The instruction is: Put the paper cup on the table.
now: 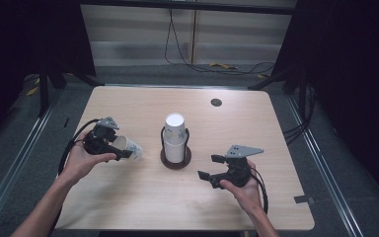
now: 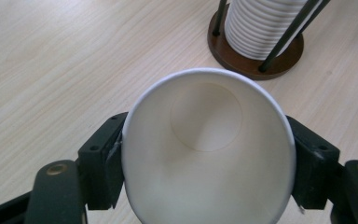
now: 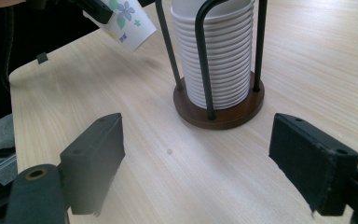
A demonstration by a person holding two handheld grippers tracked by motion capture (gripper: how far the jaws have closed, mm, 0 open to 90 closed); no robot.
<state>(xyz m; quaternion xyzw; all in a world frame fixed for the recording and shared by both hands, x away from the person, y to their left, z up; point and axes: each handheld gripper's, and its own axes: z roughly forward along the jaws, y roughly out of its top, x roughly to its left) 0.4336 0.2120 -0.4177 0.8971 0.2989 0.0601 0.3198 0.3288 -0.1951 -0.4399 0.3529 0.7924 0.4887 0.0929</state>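
Note:
My left gripper point(image 1: 121, 149) is shut on a white paper cup point(image 1: 130, 147) with a flower print, held on its side above the table, left of the cup holder. In the left gripper view the cup's open mouth point(image 2: 208, 144) faces the camera, squeezed oval between both pads. A stack of white cups point(image 1: 174, 137) stands in a dark wire holder with a round brown base point(image 1: 175, 161) at the table's middle. My right gripper point(image 1: 209, 167) is open, low over the table right of the holder, with nothing between its fingers point(image 3: 98, 158); the stack point(image 3: 219, 51) and the held cup point(image 3: 128, 21) lie ahead.
The light wooden table point(image 1: 128, 207) has a small dark round port point(image 1: 216, 102) at the back right. Cables trail on the floor behind the table. Black frame rails run along both sides.

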